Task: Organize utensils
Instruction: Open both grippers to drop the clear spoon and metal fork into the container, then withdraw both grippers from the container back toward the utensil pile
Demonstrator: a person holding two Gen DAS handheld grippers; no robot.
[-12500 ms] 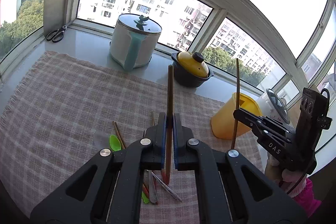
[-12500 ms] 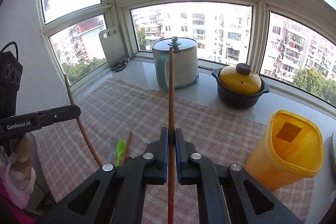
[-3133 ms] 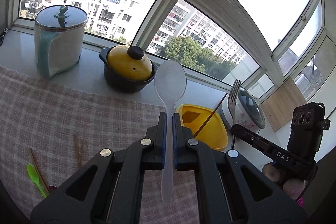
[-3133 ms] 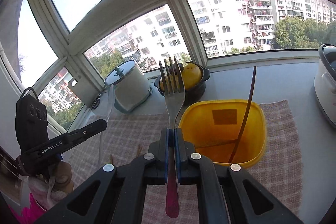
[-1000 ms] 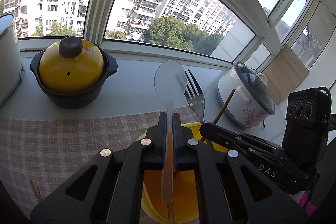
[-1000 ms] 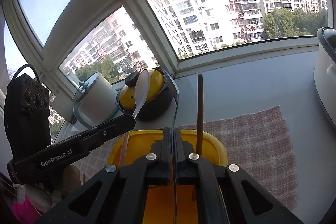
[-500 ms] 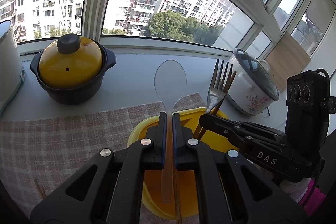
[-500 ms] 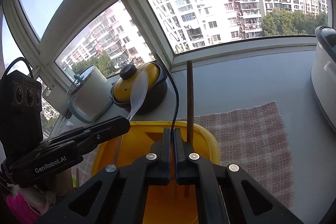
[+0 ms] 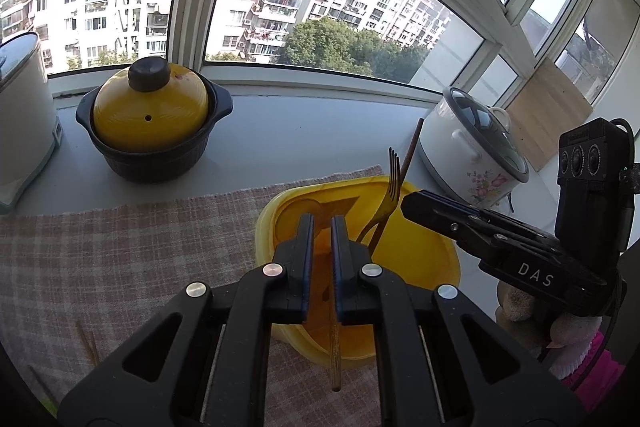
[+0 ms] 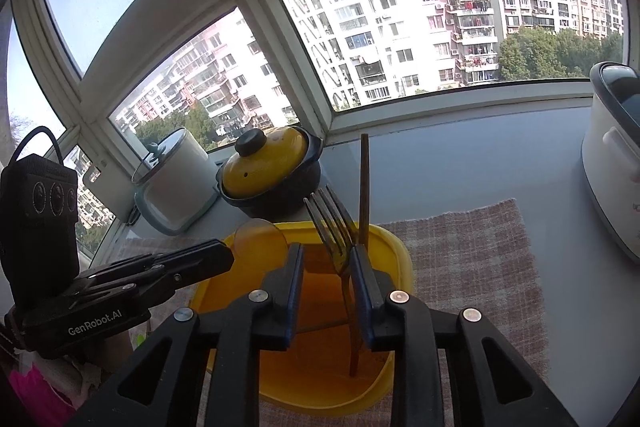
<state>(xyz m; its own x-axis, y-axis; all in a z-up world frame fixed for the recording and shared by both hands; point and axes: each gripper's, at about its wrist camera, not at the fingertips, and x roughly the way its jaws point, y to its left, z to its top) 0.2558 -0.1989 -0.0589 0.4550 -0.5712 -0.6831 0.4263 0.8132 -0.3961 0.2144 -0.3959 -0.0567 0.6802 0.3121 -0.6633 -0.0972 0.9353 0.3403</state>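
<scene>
A yellow container [image 9: 440,247] [image 10: 400,247] stands on the checked cloth, right under both grippers. My left gripper [image 9: 320,223] [image 10: 226,257] hangs over its near rim, jaws opening a narrow gap with nothing pinched. The clear spoon [image 9: 294,215] [image 10: 260,239] stands low in the container, bowl up, leaning at the rim. My right gripper [image 10: 326,255] [image 9: 406,203] is over the container too, jaws opening. The fork [image 10: 332,223] [image 9: 394,179] stands loose between them, tines up, against the right finger. A brown chopstick [image 10: 364,187] [image 9: 410,151] rises from the container behind it.
A dark pot with a yellow lid [image 9: 150,123] [image 10: 272,175] sits on the sill behind the cloth [image 9: 120,247]. A white rice cooker [image 9: 472,155] [image 10: 612,155] stands to the right, a pale lidded pot [image 9: 20,123] [image 10: 176,183] to the left. Loose chopsticks [image 9: 88,343] lie on the cloth.
The spoon has slipped down out of the left jaws into the container. The right jaws have parted and the fork has dropped lower, now standing free between them.
</scene>
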